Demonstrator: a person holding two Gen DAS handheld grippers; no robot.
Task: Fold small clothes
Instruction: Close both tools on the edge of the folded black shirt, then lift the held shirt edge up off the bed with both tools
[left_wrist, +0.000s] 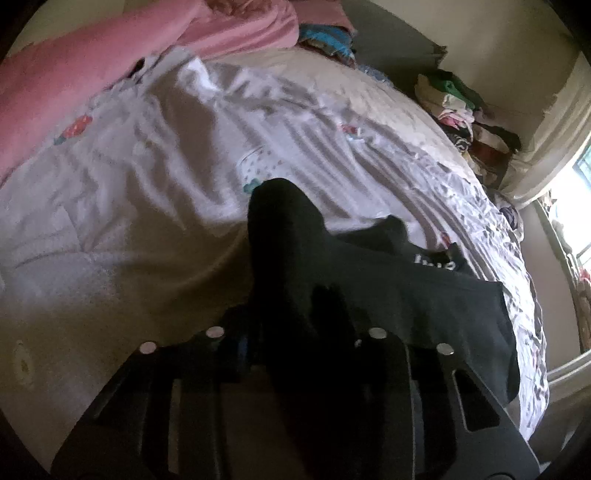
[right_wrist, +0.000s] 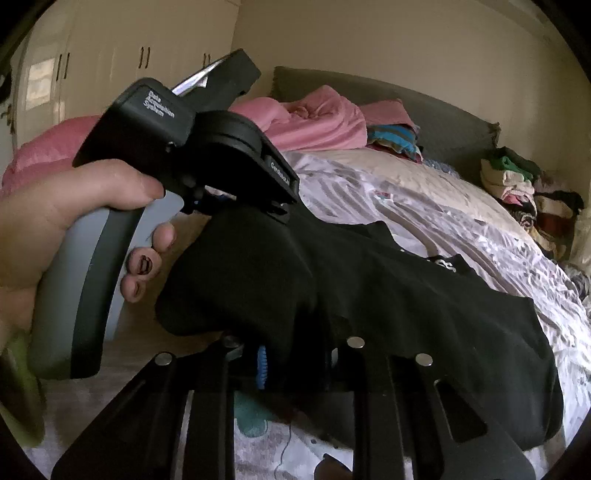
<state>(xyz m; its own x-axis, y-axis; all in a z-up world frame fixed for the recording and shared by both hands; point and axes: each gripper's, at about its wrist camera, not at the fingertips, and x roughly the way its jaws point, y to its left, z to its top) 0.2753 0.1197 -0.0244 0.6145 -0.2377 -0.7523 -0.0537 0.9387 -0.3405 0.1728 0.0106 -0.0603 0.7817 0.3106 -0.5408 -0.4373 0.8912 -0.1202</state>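
A small black garment (left_wrist: 399, 295) with white lettering hangs between both grippers above the bed. In the left wrist view my left gripper (left_wrist: 295, 295) is shut on a bunched black edge that covers the fingers. In the right wrist view my right gripper (right_wrist: 291, 332) is shut on another edge of the same black garment (right_wrist: 406, 302), which drapes to the right. The left gripper's body (right_wrist: 177, 147) and the hand holding it fill the left of that view, close to my right gripper.
The bed (left_wrist: 147, 166) has a rumpled white floral sheet. Pink bedding (left_wrist: 92, 55) lies at its head. A pile of clothes (left_wrist: 465, 114) sits at the far right against the wall. A wardrobe (right_wrist: 110, 55) stands behind. A window (left_wrist: 576, 214) is at the right.
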